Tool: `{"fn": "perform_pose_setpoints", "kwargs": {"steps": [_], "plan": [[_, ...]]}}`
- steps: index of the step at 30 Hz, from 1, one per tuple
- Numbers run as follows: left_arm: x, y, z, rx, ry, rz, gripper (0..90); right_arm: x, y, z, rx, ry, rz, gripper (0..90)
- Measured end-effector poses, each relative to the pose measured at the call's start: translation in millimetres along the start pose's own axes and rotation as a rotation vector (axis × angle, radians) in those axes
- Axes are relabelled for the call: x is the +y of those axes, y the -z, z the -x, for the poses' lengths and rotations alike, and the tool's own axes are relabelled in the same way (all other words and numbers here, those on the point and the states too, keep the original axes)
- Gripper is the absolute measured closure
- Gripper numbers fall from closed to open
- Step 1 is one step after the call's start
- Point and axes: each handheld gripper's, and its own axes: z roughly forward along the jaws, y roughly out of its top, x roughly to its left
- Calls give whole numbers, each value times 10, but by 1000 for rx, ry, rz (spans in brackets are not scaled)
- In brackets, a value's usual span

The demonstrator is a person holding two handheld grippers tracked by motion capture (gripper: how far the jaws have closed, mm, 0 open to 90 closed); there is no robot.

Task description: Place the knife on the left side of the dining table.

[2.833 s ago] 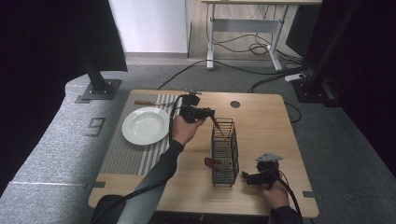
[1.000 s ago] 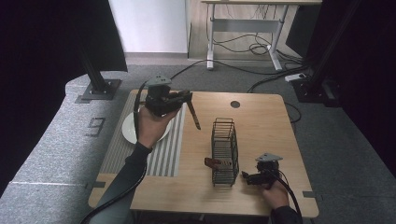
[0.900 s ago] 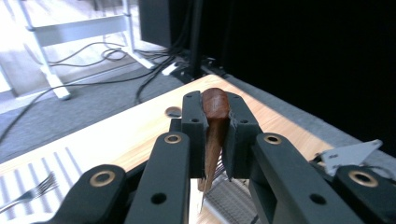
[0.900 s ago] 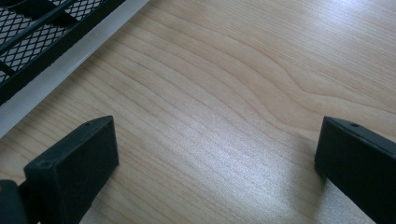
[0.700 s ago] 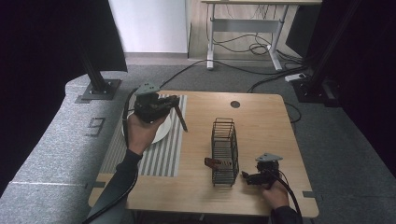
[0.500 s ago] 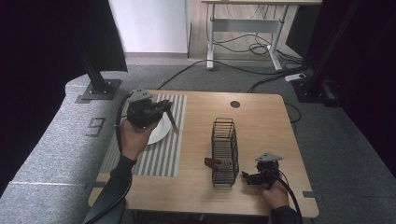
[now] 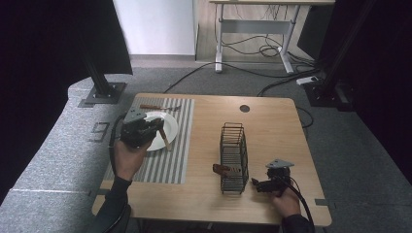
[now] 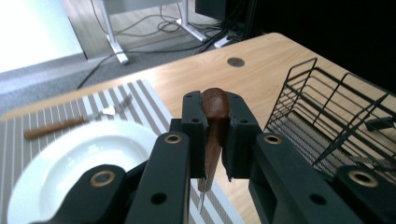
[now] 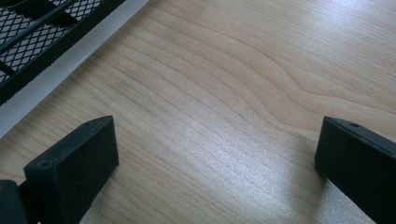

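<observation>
High view first: the left gripper (image 7: 145, 132) is squeezed tight on a knife (image 8: 212, 135) with a brown wooden handle. It hovers over the right edge of the white plate (image 7: 167, 121). The blade points down past the plate's rim, toward the striped mat (image 7: 175, 160).

A fork (image 7: 158, 107) already lies just behind the plate. So I think the knife has left the wire basket (image 7: 233, 158) and only needs laying down beside the plate.

One more brown-handled piece (image 7: 221, 169) waits in the basket, well right of the plate. The right gripper (image 7: 262, 187) rests near it, jaws wide apart and empty.

No words or labels can be read.
</observation>
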Motion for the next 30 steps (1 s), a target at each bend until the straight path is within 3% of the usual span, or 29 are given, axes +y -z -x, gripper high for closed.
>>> {"fn": "perform_pose_setpoints", "kwargs": {"steps": [11,13,20,23,30], "plan": [[-329,24,-156,10,118,-16,802,-1,-2,-2,-1,-2,3,0],[-406,25,-205,0,156,-15,802,-1,-2,-1,-1,0,2,0],[-559,17,-317,5,206,-10,802,-1,-2,0,-1,1,2,0],[-601,41,-364,21,206,-2,797,-1,-2,0,-1,1,2,0],[-712,66,-474,105,176,12,748,-1,-2,0,-1,1,2,0]]}}
